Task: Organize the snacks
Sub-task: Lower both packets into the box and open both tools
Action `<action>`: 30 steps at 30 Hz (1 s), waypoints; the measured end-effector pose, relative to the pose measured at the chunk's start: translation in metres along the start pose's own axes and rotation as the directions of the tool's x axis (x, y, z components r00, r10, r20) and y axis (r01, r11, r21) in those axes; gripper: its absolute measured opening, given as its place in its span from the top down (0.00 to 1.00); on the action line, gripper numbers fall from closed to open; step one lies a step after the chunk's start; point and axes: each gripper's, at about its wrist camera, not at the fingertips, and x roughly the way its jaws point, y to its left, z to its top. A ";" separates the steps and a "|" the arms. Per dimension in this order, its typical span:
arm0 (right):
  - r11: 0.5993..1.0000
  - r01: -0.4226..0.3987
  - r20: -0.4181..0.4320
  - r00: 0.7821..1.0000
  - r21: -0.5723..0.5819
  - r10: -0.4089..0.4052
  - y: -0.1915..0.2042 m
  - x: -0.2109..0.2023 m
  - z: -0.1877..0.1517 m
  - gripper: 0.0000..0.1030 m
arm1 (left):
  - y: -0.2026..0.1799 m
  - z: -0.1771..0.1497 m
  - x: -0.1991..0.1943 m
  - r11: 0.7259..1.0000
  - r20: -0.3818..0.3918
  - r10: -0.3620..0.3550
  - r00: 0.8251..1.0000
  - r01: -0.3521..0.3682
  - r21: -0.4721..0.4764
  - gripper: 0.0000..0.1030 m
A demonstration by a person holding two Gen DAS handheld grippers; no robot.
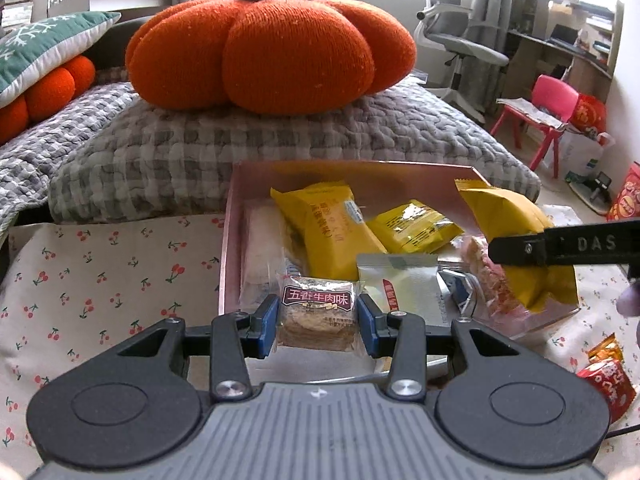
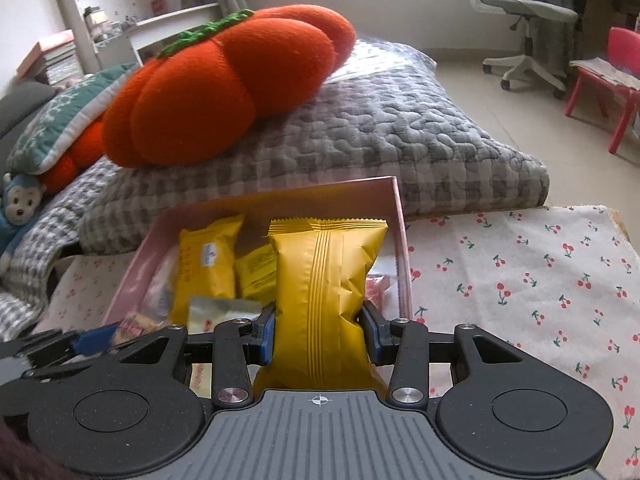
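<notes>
A pink box (image 1: 230, 216) on the cherry-print cloth holds several wrapped snacks, mostly yellow packets (image 1: 328, 232). My left gripper (image 1: 318, 322) is shut on a clear-wrapped biscuit pack with a dark red label (image 1: 318, 312), held over the box's near edge. My right gripper (image 2: 320, 332) is shut on a tall yellow snack bag (image 2: 326, 280) above the right half of the pink box (image 2: 400, 216). In the left wrist view that yellow bag (image 1: 516, 220) hangs at the right, pinched by the right gripper's black finger (image 1: 560, 246).
A grey quilted cushion (image 1: 280, 140) with an orange pumpkin pillow (image 1: 272, 48) lies right behind the box. Red snack packets (image 1: 608, 376) lie on the cloth (image 2: 520, 280) at the right. An office chair (image 1: 452, 36) and a pink child's chair (image 1: 548, 108) stand on the floor beyond.
</notes>
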 end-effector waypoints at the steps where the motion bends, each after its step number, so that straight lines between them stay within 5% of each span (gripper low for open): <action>1: 1.000 0.006 0.000 1.000 0.004 -0.006 -0.001 0.003 0.001 0.60 | 0.000 0.000 0.001 1.000 -0.001 0.001 1.000 -0.001 0.003 0.63; 15: 1.000 0.008 0.004 1.000 0.008 -0.008 -0.006 0.020 0.005 0.58 | 0.003 0.000 0.009 1.000 0.002 -0.003 1.000 0.003 0.003 0.55; 17: 1.000 -0.003 0.006 1.000 0.017 0.003 -0.007 0.019 0.006 0.53 | 0.003 0.000 0.008 1.000 0.011 -0.005 1.000 0.005 0.006 0.53; 20: 0.999 -0.017 0.009 1.000 0.040 0.017 -0.009 0.015 0.007 0.29 | 0.001 0.001 0.006 1.000 0.017 -0.013 1.000 0.013 0.011 0.45; 30: 0.998 -0.036 0.017 0.999 0.047 0.035 -0.008 0.003 0.009 0.17 | -0.011 0.004 -0.006 0.998 0.050 -0.052 0.997 0.050 0.046 0.19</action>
